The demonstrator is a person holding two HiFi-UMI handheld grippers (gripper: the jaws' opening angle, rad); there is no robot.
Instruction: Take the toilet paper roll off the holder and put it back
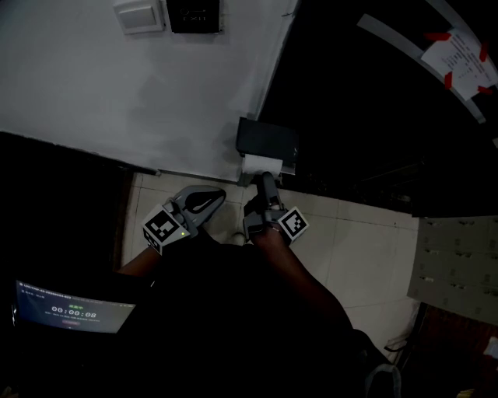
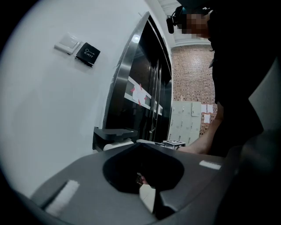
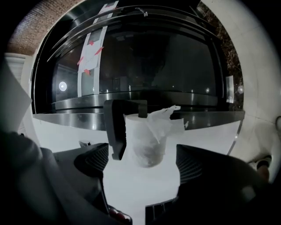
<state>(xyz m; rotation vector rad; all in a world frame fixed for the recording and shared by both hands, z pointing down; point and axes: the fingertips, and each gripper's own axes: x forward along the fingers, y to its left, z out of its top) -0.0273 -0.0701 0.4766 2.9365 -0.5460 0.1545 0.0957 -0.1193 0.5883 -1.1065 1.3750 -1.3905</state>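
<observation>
The white toilet paper roll [image 1: 261, 165] sits on a black holder [image 1: 267, 143] fixed low on the white wall. In the right gripper view the roll [image 3: 149, 137] hangs on the holder [image 3: 117, 128] with a torn sheet sticking up. My right gripper [image 1: 264, 190] points at it, open, its fingers [image 3: 94, 161] level with the roll's two sides and just short of it. The left gripper [image 1: 204, 201] hangs to the left of the roll, shut with nothing in it. Its own view shows the holder [image 2: 108, 133] and roll [image 2: 117, 143] beyond its tips.
A white switch [image 1: 140, 15] and a black exit plate [image 1: 194, 14] are high on the wall. A glossy black door [image 1: 373, 109] with a taped notice [image 1: 457, 54] stands right of the holder. Pale floor tiles [image 1: 350, 249] lie below, grey lockers [image 1: 455, 264] at right, a timer screen [image 1: 74, 311] at lower left.
</observation>
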